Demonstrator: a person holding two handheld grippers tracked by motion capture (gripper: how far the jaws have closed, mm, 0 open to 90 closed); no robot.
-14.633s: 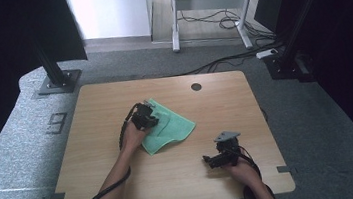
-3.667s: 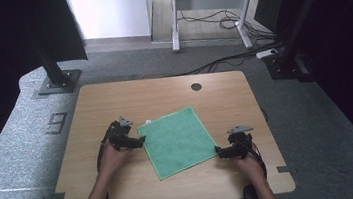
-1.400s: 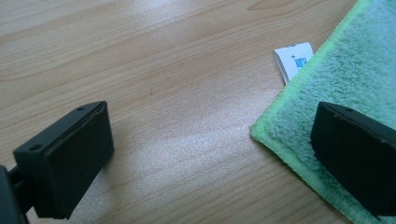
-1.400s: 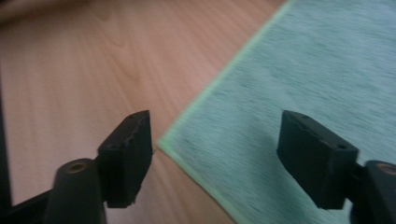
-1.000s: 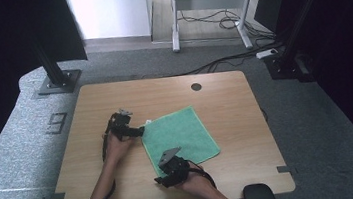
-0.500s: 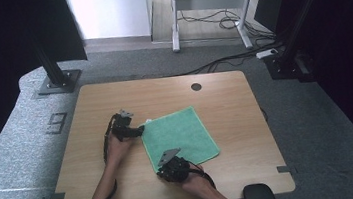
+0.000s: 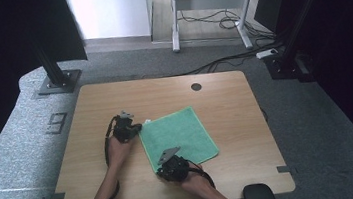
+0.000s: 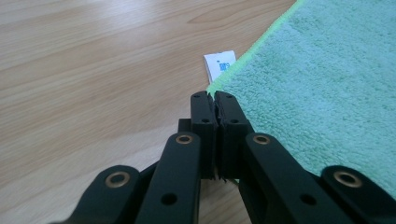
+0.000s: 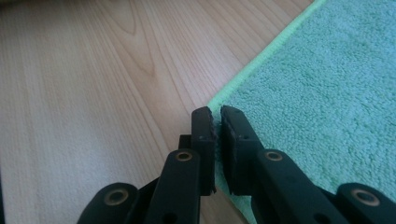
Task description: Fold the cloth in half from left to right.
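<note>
In the left gripper view the left gripper has its jaws pressed together on the edge of the green cloth, right at a corner, with the cloth's light green hem running up and away from the jaw tips. A small white tag sticks out from that hem just beyond the tips, lying on the wood.

In the right gripper view the right gripper has its jaws nearly together, a thin slit between them, with another corner of the cloth caught in that slit; the rest of the cloth spreads to the right of the jaws.

From above, the cloth lies flat near the middle of the desk, turned slightly askew. The left gripper sits at its far left corner and the right gripper at its near left corner, so both hold the cloth's left edge.
</note>
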